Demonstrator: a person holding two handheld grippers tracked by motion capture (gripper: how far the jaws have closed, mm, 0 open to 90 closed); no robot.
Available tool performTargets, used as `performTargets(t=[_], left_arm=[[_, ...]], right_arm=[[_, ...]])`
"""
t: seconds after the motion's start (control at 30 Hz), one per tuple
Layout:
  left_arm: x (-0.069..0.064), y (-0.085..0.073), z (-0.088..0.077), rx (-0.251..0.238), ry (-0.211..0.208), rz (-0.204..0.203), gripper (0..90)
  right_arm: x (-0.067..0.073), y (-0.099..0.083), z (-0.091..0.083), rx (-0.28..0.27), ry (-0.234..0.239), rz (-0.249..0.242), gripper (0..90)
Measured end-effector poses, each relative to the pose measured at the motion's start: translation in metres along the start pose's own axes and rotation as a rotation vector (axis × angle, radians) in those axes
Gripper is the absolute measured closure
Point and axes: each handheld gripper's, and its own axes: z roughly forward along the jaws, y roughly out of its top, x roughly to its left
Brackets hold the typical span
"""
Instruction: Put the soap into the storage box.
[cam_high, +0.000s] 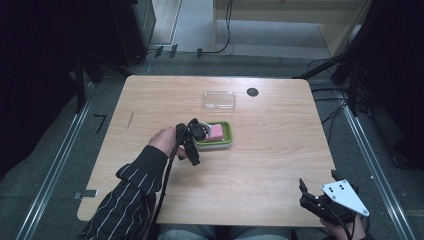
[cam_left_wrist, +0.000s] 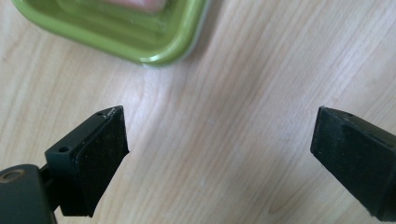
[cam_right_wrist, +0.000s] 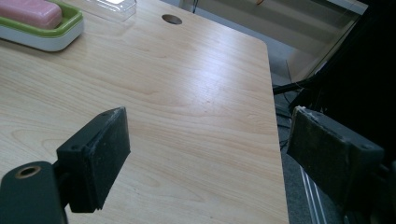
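Observation:
A green and white soap dish (cam_high: 226, 134) sits mid-table with a pink soap bar (cam_high: 216, 132) lying in it. My left gripper (cam_high: 192, 142) hovers at the dish's left edge, open, with bare wood between its jaws. In the left gripper view the dish's green corner (cam_left_wrist: 154, 46) lies just ahead of the open gripper (cam_left_wrist: 219, 149). My right gripper (cam_high: 306, 192) rests at the table's near right corner, open and holding nothing. In the right gripper view the dish (cam_right_wrist: 46, 32) and the pink bar (cam_right_wrist: 32, 11) are far off at upper left.
A clear plastic lid (cam_high: 219, 99) lies behind the dish, with a round cable hole (cam_high: 252, 92) to its right. The table's right edge (cam_right_wrist: 275, 140) drops to a floor with cables and dark stands. A person's striped sleeve (cam_high: 127, 200) enters from the bottom left.

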Motion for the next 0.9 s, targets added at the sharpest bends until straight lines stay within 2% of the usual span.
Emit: performTargets(t=[0.27,0.37,0.57,0.9], left_arm=[[-0.011,-0.012,0.005,0.006,-0.003,-0.016,4.2],[-0.016,-0.016,0.007,-0.011,-0.01,-0.025,4.2],[-0.026,-0.027,0.012,0.005,-0.009,-0.016,4.2],[-0.041,-0.046,0.019,0.026,-0.021,-0.033,4.2]], right_arm=[[0.0,0.0,0.0,-0.001,0.0,-0.002,13.9],[0.0,0.0,0.0,-0.001,0.001,-0.002,13.9],[0.0,0.0,0.0,-0.001,0.001,-0.003,13.9],[0.0,0.0,0.0,-0.004,0.002,-0.008,13.9]])
